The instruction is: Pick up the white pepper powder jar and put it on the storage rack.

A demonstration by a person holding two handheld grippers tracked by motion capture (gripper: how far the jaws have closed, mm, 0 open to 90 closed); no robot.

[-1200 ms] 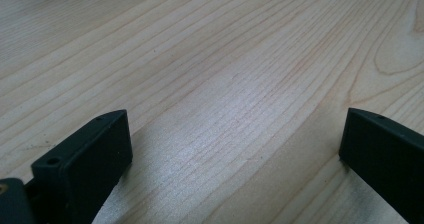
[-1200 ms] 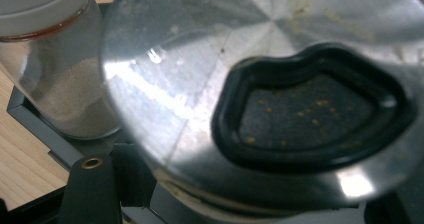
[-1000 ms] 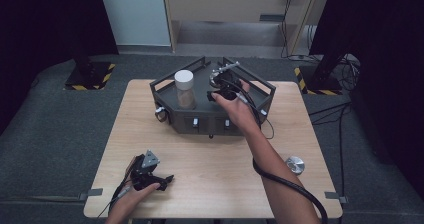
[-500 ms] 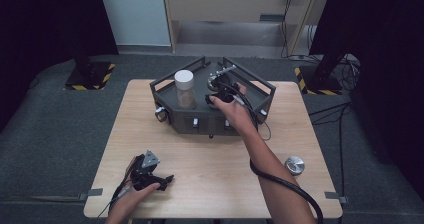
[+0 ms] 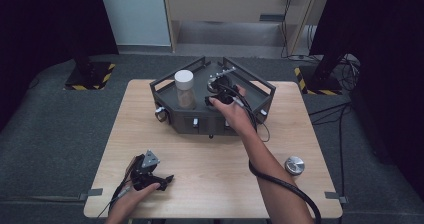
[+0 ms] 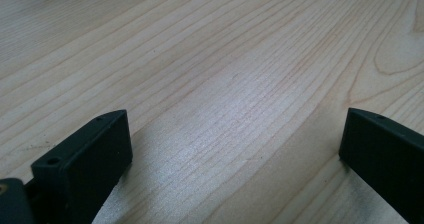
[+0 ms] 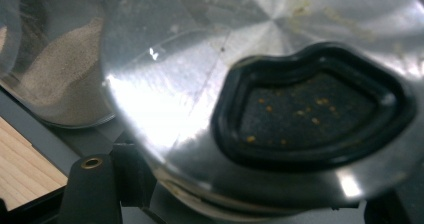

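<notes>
A dark angular tray (image 5: 261, 91) stands at the table's far middle. In it is a clear jar (image 5: 184, 90) with a white lid, partly filled with pale powder (image 7: 60, 84). Just right of the jar, my right gripper (image 5: 218, 93) is shut on a shiny steel canister (image 5: 215, 80). Its steel face (image 7: 200, 84) carries a black rubber-rimmed opening (image 7: 310, 114) with yellowish grains inside. The jaws of my right gripper (image 7: 240, 204) hug its two sides. My left gripper (image 5: 165, 179) rests on the bare wood near the front left; in its own view it (image 6: 235, 149) stands open and empty.
A round steel lid (image 5: 294, 165) lies on the wooden table (image 5: 210, 159) at the front right. A black cable trails from the right gripper along the forearm. Dark floor and black stands surround the table.
My right hand with the steel canister has shifted slightly left and nearer, closer to the jar. The left gripper has not moved.
</notes>
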